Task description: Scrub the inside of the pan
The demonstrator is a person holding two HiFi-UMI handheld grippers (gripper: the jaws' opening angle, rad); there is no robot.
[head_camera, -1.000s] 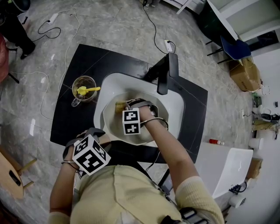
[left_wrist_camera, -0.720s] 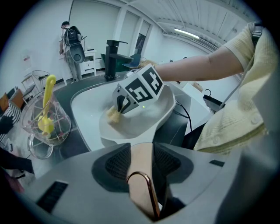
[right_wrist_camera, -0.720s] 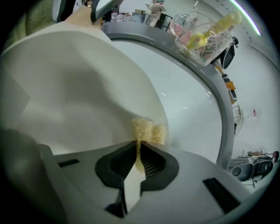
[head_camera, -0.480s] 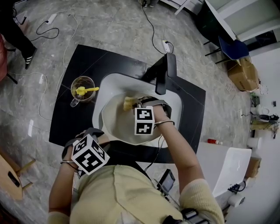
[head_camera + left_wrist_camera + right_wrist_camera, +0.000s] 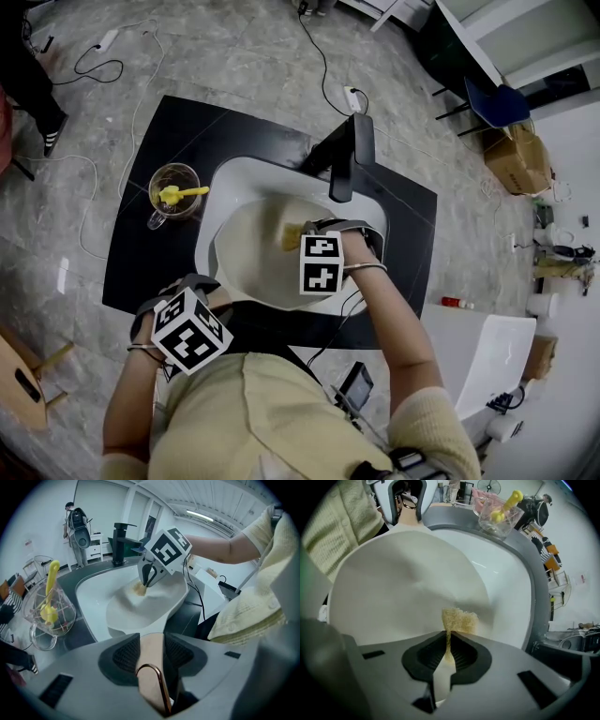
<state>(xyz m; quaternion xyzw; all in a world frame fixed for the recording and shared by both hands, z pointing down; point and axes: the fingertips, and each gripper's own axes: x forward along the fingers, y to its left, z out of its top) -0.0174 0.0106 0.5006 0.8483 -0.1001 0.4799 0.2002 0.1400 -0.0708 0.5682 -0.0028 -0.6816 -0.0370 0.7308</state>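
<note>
My left gripper [image 5: 152,649] clamping pan handle [image 5: 148,668]; my right gripper [image 5: 448,649] pinching sponge [image 5: 459,620], pressing it inside pan [image 5: 393,583], opposite handle.

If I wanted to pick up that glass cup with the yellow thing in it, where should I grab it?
Probably by its handle. The glass cup stands upright beside the sink, and the handle sticks out on the side nearest the person, so come from there. The yellow tool leans over the rim, so the top looks awkward.
</note>
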